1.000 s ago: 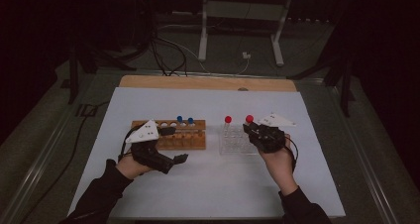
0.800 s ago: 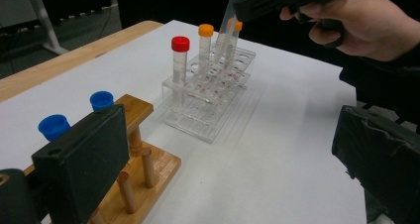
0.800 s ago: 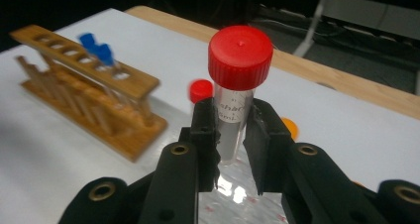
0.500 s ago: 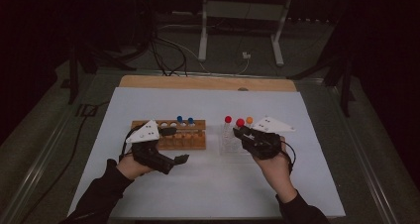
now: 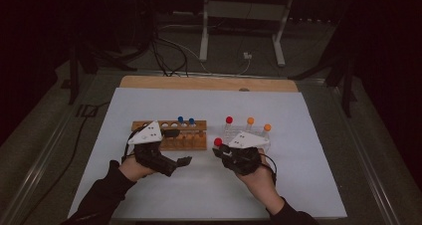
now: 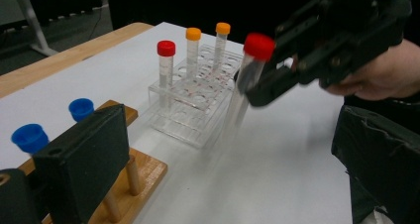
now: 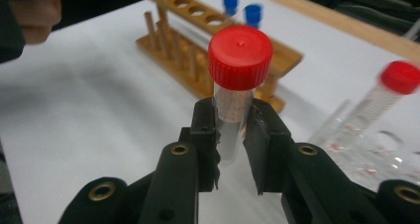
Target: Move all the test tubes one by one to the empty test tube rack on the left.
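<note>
My right gripper (image 7: 233, 116) is shut on a clear tube with a red cap (image 7: 240, 50), gripped just below the cap. In the high view this tube (image 5: 218, 142) hangs in front of the gap between the two racks, held by the right gripper (image 5: 222, 153). The clear plastic rack (image 5: 259, 144) holds one red-capped tube (image 5: 229, 119) and two orange-capped tubes (image 5: 250, 120). The wooden rack (image 5: 169, 141) carries two blue-capped tubes (image 5: 180, 119). My left gripper (image 5: 175, 163) rests in front of the wooden rack, jaws open and empty (image 6: 228, 179).
The white mat (image 5: 149, 195) covers the table, with a wooden strip (image 5: 209, 83) along its far edge. Metal stand legs and cables lie on the floor beyond the table. A sleeve and hand come in at each lower side.
My right gripper has carried the red-capped tube left and toward the person, away from the clear rack. The left gripper has stayed still.
</note>
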{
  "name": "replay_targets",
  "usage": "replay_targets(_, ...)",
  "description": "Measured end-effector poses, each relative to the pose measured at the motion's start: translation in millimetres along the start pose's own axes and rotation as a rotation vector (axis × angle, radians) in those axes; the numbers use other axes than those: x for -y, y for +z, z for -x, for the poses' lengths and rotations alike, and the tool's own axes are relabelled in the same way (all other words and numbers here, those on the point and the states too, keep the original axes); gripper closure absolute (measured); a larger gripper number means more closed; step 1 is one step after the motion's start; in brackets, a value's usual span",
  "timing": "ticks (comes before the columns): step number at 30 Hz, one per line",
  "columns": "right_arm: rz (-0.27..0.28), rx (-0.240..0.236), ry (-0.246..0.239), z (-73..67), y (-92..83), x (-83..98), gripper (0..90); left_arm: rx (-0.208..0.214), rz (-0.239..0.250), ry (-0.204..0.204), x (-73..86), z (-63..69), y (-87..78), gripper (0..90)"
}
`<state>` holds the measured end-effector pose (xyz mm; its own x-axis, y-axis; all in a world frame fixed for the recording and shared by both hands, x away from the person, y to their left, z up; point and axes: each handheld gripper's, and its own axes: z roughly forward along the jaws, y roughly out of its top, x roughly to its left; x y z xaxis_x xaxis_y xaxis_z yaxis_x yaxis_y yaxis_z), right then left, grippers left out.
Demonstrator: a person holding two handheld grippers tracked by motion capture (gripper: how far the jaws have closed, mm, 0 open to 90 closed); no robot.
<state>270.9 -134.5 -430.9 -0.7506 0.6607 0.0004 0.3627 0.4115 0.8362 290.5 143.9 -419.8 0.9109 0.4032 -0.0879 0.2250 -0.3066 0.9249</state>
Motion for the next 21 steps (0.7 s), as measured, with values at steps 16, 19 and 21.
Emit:
replay_targets(16,-0.066,-0.088,-0.040,-23.0,19.6,9.0,75.1,0.049,-0.018,0.037,2.7,14.5,26.3,19.8)
replay_targets(19,-0.068,-0.098,-0.041,-24.7,19.9,9.0,75.1,0.051,-0.018,0.046,3.0,15.6,29.4,28.8)
replay_targets(21,-0.071,-0.102,-0.043,-26.1,20.3,8.9,75.1,0.051,-0.016,0.048,3.2,16.2,31.6,34.9)
